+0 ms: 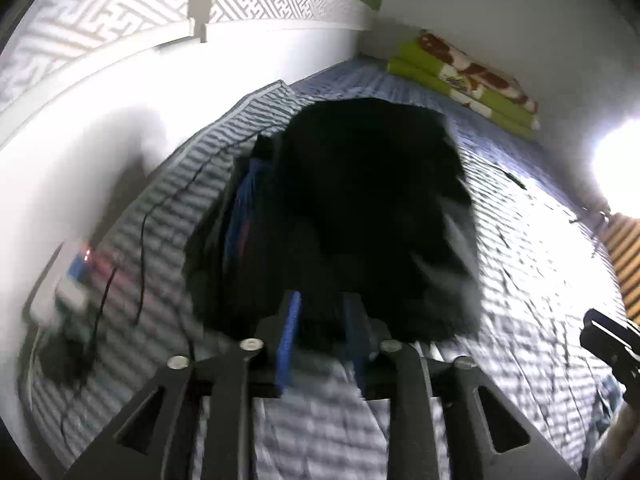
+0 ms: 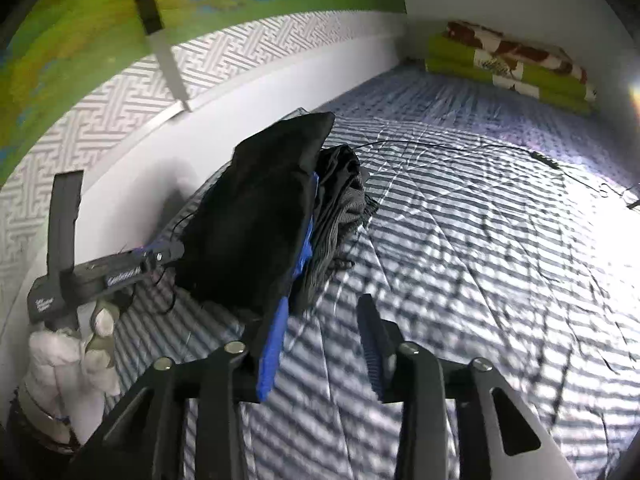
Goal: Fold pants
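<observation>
A: What's the setting?
B: A striped quilt [image 2: 460,240] over a bed, white wall behind, folded green blanket [image 2: 508,68] at the far corner.
A: The pants?
B: Black pants [image 2: 256,216], folded, atop a clothes pile near the wall.
A: Grippers?
B: Left gripper [image 1: 324,320] parted just before the pants; right gripper [image 2: 324,332] parted, nothing between.

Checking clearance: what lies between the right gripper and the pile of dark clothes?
Only bare striped bedspread, shown in the right wrist view; the right gripper stands open just short of the pile of dark clothes.
</observation>
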`<control>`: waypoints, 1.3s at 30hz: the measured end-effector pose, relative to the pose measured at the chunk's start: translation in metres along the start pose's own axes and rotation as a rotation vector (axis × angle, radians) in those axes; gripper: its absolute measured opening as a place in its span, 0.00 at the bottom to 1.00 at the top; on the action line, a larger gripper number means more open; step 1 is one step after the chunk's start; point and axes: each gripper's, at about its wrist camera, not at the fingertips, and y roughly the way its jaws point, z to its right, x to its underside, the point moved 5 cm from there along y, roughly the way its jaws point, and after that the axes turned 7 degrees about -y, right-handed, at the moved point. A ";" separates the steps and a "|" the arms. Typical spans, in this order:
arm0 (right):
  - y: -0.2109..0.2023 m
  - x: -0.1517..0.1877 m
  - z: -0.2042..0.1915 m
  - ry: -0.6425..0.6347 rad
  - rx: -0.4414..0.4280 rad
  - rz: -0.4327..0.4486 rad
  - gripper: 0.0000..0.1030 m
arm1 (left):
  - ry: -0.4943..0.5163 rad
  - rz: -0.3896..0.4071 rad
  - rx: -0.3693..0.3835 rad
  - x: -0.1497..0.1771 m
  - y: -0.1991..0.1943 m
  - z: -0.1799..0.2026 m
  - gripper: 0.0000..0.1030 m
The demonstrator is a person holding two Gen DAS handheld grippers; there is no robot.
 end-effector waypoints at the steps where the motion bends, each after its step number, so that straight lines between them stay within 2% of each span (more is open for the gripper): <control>1: -0.007 0.005 -0.002 -0.006 -0.002 0.000 0.41 | 0.005 0.003 0.004 0.014 -0.014 0.003 0.33; 4: -0.032 0.029 -0.007 -0.015 0.009 -0.003 0.43 | 0.006 0.013 0.012 0.050 -0.052 0.011 0.37; 6: -0.052 0.046 -0.013 -0.021 0.020 0.001 0.43 | -0.004 0.025 0.031 0.071 -0.081 0.019 0.47; 8: -0.073 0.064 -0.018 -0.024 0.031 0.009 0.43 | -0.014 0.061 0.055 0.093 -0.118 0.031 0.64; 16: -0.145 0.125 -0.040 -0.077 0.079 0.034 0.52 | 0.030 0.154 0.056 0.166 -0.228 0.065 0.88; 20: -0.180 0.144 -0.047 -0.079 0.085 0.068 0.60 | 0.052 0.182 0.034 0.198 -0.271 0.077 0.90; 26: -0.225 0.178 -0.057 -0.059 0.094 0.106 0.66 | 0.044 0.240 0.014 0.248 -0.327 0.083 0.99; 32: -0.257 0.218 -0.061 -0.045 0.144 0.128 0.68 | 0.049 0.228 0.006 0.289 -0.350 0.085 0.99; 35: -0.266 0.240 -0.058 0.013 0.133 0.121 0.68 | 0.046 0.186 0.028 0.307 -0.352 0.085 0.99; 39: -0.274 0.260 -0.051 0.056 0.132 0.100 0.68 | 0.057 0.166 0.015 0.323 -0.355 0.086 0.99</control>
